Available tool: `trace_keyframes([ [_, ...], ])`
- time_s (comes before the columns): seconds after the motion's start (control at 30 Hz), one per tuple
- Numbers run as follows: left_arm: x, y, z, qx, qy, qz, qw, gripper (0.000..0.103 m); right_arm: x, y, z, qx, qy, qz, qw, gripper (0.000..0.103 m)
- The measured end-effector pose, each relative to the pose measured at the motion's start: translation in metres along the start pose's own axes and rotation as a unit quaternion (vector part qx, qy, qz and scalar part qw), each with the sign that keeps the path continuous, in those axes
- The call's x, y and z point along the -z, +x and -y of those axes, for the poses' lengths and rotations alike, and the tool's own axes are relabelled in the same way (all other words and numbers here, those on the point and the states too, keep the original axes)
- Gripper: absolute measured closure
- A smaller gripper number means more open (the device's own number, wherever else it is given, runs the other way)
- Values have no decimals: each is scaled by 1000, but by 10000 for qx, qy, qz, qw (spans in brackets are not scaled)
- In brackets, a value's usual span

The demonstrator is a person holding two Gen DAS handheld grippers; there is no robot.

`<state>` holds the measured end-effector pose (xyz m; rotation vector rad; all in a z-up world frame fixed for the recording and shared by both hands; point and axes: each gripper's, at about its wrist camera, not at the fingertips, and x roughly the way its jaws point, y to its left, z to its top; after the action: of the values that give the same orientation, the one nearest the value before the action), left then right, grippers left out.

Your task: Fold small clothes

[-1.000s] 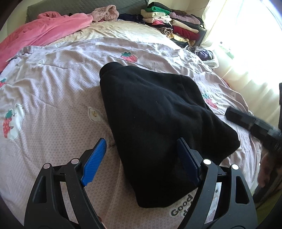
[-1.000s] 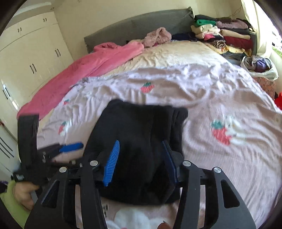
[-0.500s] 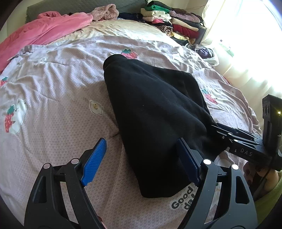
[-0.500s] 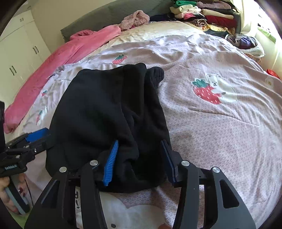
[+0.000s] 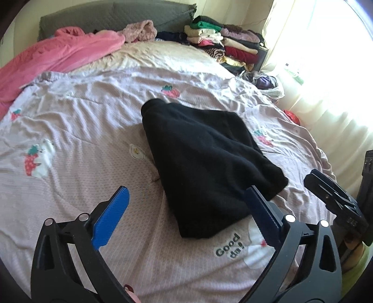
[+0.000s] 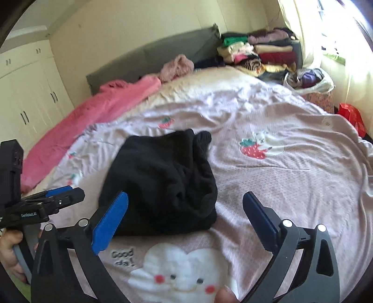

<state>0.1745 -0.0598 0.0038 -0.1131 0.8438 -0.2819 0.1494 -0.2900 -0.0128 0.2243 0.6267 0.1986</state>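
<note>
A black folded garment (image 5: 205,158) lies on the lilac printed bedspread (image 5: 70,144); it also shows in the right wrist view (image 6: 163,181). My left gripper (image 5: 186,212) is open and empty, hovering just short of the garment's near edge. My right gripper (image 6: 186,214) is open and empty, near the garment's near right corner without touching it. The right gripper shows at the right edge of the left wrist view (image 5: 335,200), and the left gripper at the left edge of the right wrist view (image 6: 53,200).
A pink blanket (image 5: 58,53) lies along the far left of the bed. Stacks of folded clothes (image 5: 221,44) stand at the far right by the grey headboard (image 5: 112,18). A bag of clothes (image 6: 307,79) and white wardrobes (image 6: 28,93) flank the bed.
The right gripper has opened wide, let go of the garment's edge and drawn back. The garment now lies flat. The left gripper stayed open and lifted back a little.
</note>
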Motion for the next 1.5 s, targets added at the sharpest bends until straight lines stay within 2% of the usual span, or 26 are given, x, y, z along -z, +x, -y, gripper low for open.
trace_keyframes([
  [0.17, 12, -26, 9, -111, 224, 139, 9996, 10, 5, -30, -13, 38, -148, 291, 9995, 5],
  [0.53, 48, -62, 11, -166, 225, 250, 9993, 10, 34, -64, -41, 270, -571, 323, 9975, 5],
  [0.83, 74, -65, 3, -231, -27, 109, 9997, 10, 58, -64, -48, 375, -711, -10, 9968, 5],
  [1.5, 78, -72, 4, -342, -157, 50, 9993, 10, 57, -69, -50, 416, -737, 12, 9964, 5],
])
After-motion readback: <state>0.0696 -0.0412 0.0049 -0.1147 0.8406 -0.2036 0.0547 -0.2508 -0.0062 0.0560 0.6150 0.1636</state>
